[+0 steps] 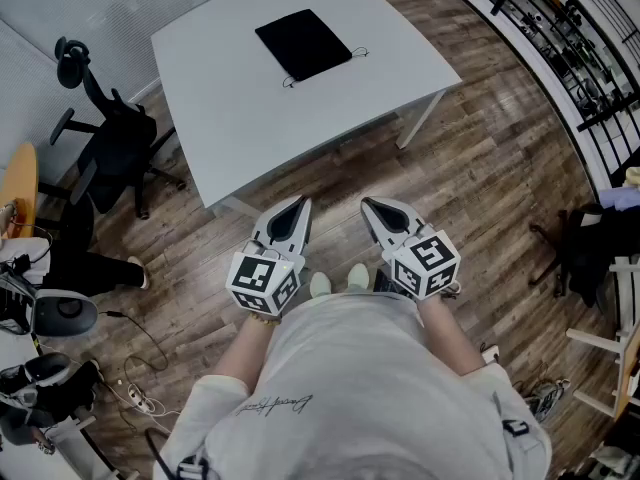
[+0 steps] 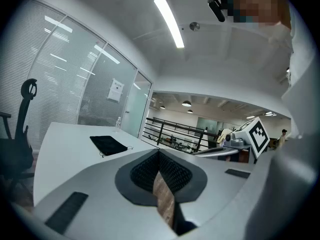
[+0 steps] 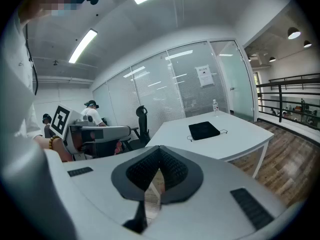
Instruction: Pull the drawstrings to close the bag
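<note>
**Both grippers closed and empty, bag lying flat on the table ahead**

You stand on the wood-plank floor [image 1: 500,168] with a gripper in each hand. Both are held in front of your waist and point toward 12 o'clock in the head view. Your left gripper [image 1: 302,202] has its 2 jaws pressed together, the ribbed pads meeting at the tip with nothing between them. Your right gripper [image 1: 367,202] is the same, jaws together and nothing pinched. The 2 tools sit side by side, near each other but apart, and neither touches the table.

The black drawstring bag [image 1: 303,43] lies flat on the white table [image 1: 230,108]. It is at 12 o'clock from your grippers and well apart from them, on the table's far half. Its drawstrings [image 1: 358,54] stick out as thin loops at both ends of the bag edge that faces 4 o'clock.

In the right gripper view the bag sits at 1 o'clock from the jaw tips, and a clear bottle [image 3: 215,105] stands beyond it near the table's far edge. In the left gripper view the bag sits at 10 o'clock from the tips.

A black office chair [image 1: 110,138] stands at 10 o'clock, beside the table's left side. A black railing [image 1: 560,38] runs along at 2 o'clock. Your 2 pale shoes [image 1: 320,285] show between the grippers' rear ends.
</note>
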Tool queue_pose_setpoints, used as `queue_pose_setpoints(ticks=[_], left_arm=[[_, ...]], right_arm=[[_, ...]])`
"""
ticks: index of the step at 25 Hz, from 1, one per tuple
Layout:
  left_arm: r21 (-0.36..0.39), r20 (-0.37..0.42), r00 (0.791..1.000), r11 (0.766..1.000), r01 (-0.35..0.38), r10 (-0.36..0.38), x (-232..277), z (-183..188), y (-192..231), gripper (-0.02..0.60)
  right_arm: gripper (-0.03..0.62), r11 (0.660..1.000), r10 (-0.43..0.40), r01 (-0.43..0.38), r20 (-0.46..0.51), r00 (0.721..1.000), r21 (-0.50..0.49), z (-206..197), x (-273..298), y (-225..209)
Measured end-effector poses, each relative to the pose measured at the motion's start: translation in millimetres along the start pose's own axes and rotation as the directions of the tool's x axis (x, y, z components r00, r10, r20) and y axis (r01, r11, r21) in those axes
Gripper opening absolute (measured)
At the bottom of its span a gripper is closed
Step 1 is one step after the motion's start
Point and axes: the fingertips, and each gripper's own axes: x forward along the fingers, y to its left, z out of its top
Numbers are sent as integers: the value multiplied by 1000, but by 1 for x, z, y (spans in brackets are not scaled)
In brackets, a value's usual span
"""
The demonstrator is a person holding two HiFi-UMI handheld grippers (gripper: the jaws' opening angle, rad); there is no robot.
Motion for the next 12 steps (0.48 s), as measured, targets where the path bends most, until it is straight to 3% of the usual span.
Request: queue_pose_setpoints(ticks=[12], left_arm=[[2,-4,1000,1000,-7,7,12,4,-4,11]], right_arm=[[23,1000,15,-15,7,1000,-3,6,0,-14]])
